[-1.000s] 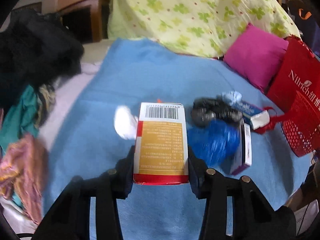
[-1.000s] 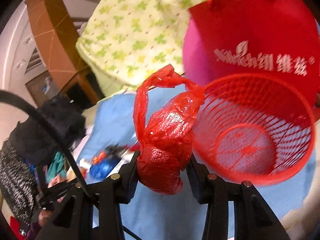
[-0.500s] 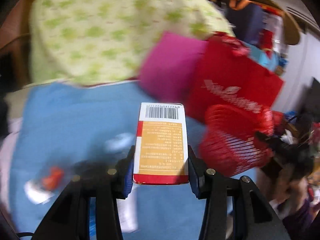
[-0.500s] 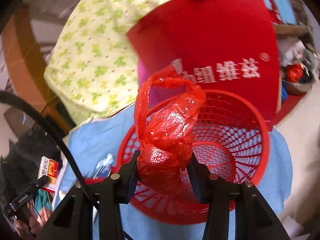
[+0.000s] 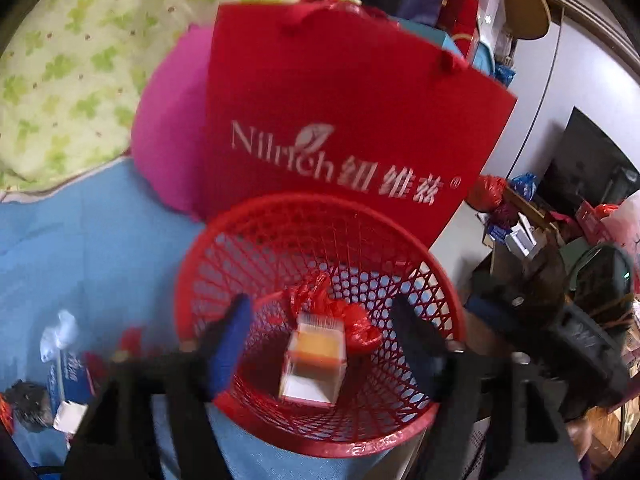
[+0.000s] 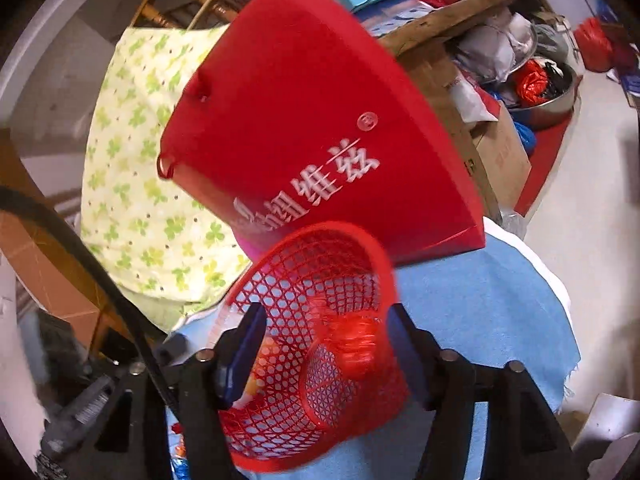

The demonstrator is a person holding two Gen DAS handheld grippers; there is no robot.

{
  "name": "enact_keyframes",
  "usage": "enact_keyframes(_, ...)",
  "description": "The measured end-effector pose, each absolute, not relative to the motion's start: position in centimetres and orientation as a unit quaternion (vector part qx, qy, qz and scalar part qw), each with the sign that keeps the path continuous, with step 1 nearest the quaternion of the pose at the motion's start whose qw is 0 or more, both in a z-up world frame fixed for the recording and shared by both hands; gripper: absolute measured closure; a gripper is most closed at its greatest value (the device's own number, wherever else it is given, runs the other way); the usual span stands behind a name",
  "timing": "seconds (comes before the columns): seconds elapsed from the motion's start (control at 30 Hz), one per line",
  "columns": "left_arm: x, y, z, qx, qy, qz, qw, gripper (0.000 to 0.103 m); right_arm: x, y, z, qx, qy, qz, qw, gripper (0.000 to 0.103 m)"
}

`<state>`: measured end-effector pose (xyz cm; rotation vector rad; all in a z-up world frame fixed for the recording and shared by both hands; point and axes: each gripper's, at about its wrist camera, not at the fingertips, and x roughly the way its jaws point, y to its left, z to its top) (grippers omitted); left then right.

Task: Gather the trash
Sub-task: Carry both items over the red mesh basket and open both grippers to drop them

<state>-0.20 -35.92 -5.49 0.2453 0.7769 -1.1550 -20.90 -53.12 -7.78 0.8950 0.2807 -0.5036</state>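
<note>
The red mesh basket (image 5: 320, 200) stands on the blue blanket (image 5: 80, 240). An orange and white box (image 5: 316, 360) and a crumpled red plastic bag (image 5: 356, 324) lie loose on its bottom. My left gripper (image 5: 320, 344) hovers over the basket, its jaws opening and nothing between the pads. In the right wrist view the basket (image 6: 320, 228) appears from the side, with the red bag (image 6: 356, 340) showing through the mesh. My right gripper (image 6: 324, 356) is beside it, jaws opening and holding nothing.
A red shopping bag (image 5: 340, 120) stands right behind the basket, with a pink cushion (image 5: 168, 128) and a green-patterned quilt (image 5: 60, 60) to its left. A white tissue (image 5: 60, 332), a blue box (image 5: 68, 376) and a dark lump (image 5: 28, 400) lie on the blanket. Cluttered floor (image 6: 560, 200) lies beyond the bed edge.
The left gripper swung right to above the basket and let go of the box, which fell in. The right gripper released the red bag into the basket and pulled back.
</note>
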Motion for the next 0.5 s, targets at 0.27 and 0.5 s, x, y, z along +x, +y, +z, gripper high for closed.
enact_keyframes(0.27, 1.5, -26.7, -5.3, 0.135, 0.336, -0.47, 0.805, 0.029, -21.5, -53.7, -8.6, 0.471, 0.113, -0.168, 0.858, 0.033)
enact_keyframes(0.5, 6.0, -8.8, -6.3, 0.12, 0.339, -0.321, 0.876, 0.027, -17.6, -52.3, -7.9, 0.458, 0.137, -0.109, 0.872, 0.033)
